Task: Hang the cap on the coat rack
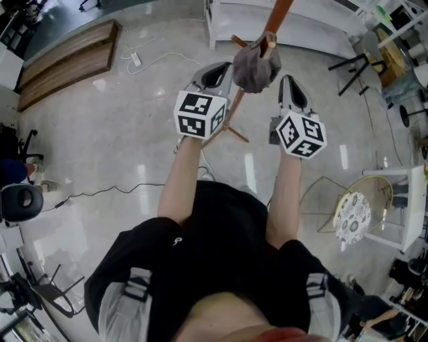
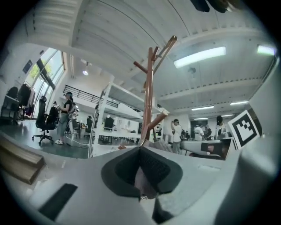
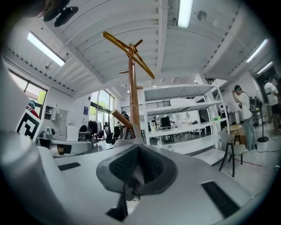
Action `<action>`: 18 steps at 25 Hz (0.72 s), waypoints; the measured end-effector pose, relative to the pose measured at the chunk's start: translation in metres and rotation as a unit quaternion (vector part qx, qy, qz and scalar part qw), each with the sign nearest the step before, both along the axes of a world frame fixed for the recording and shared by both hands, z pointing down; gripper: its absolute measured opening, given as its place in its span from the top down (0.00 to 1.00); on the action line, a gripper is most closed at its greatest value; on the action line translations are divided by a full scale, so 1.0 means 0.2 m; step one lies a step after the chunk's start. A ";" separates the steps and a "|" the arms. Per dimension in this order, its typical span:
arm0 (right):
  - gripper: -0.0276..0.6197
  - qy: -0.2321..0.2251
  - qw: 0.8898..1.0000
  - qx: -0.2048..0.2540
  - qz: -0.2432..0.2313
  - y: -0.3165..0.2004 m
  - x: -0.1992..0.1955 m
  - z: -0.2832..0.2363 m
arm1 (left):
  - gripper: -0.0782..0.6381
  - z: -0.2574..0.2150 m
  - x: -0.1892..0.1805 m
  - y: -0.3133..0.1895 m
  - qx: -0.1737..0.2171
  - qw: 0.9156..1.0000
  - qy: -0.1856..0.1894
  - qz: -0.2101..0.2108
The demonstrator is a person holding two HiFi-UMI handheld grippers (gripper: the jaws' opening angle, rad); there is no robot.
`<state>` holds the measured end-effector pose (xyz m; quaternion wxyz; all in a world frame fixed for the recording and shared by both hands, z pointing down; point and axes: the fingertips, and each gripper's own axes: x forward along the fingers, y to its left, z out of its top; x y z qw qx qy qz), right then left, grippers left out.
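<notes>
Pinching grey cap (image 1: 255, 67) from both sides with left gripper (image 1: 227, 70) and right gripper (image 1: 284, 81), jaws closed tight on the fabric. Held up against pole of wooden coat rack (image 1: 277, 13), high over floor (image 1: 100, 133).

You work with two grippers, the left gripper (image 1: 227, 70) and the right gripper (image 1: 286, 83). Each carries one marker cube, so there are two: the left cube (image 1: 199, 115) and the right cube (image 1: 301, 133). You have one coat rack (image 1: 279, 12) and one grey cap (image 1: 256, 67). On the floor (image 1: 134, 140) you can count one long wooden platform (image 1: 67, 60), one white power strip (image 1: 136, 59) and one gold wire chair (image 1: 374, 190) with one round patterned cushion (image 1: 352, 217). Your left gripper view adds one black office chair (image 2: 43, 121) and at least four people, and your right gripper view shows two people.
</notes>
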<state>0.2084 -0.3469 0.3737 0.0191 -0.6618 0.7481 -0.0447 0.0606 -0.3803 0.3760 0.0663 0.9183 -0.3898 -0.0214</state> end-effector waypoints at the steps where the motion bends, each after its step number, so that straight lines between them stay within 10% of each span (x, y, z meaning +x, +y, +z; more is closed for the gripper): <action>1: 0.96 -0.002 1.000 0.007 0.002 0.01 -0.01 -0.02 | 0.89 -0.03 -0.01 0.00 0.001 1.000 0.009 -0.008; 18: 0.97 0.029 1.000 0.012 0.001 0.01 -0.02 -0.08 | 0.89 -0.11 0.05 0.01 0.013 0.999 0.032 -0.009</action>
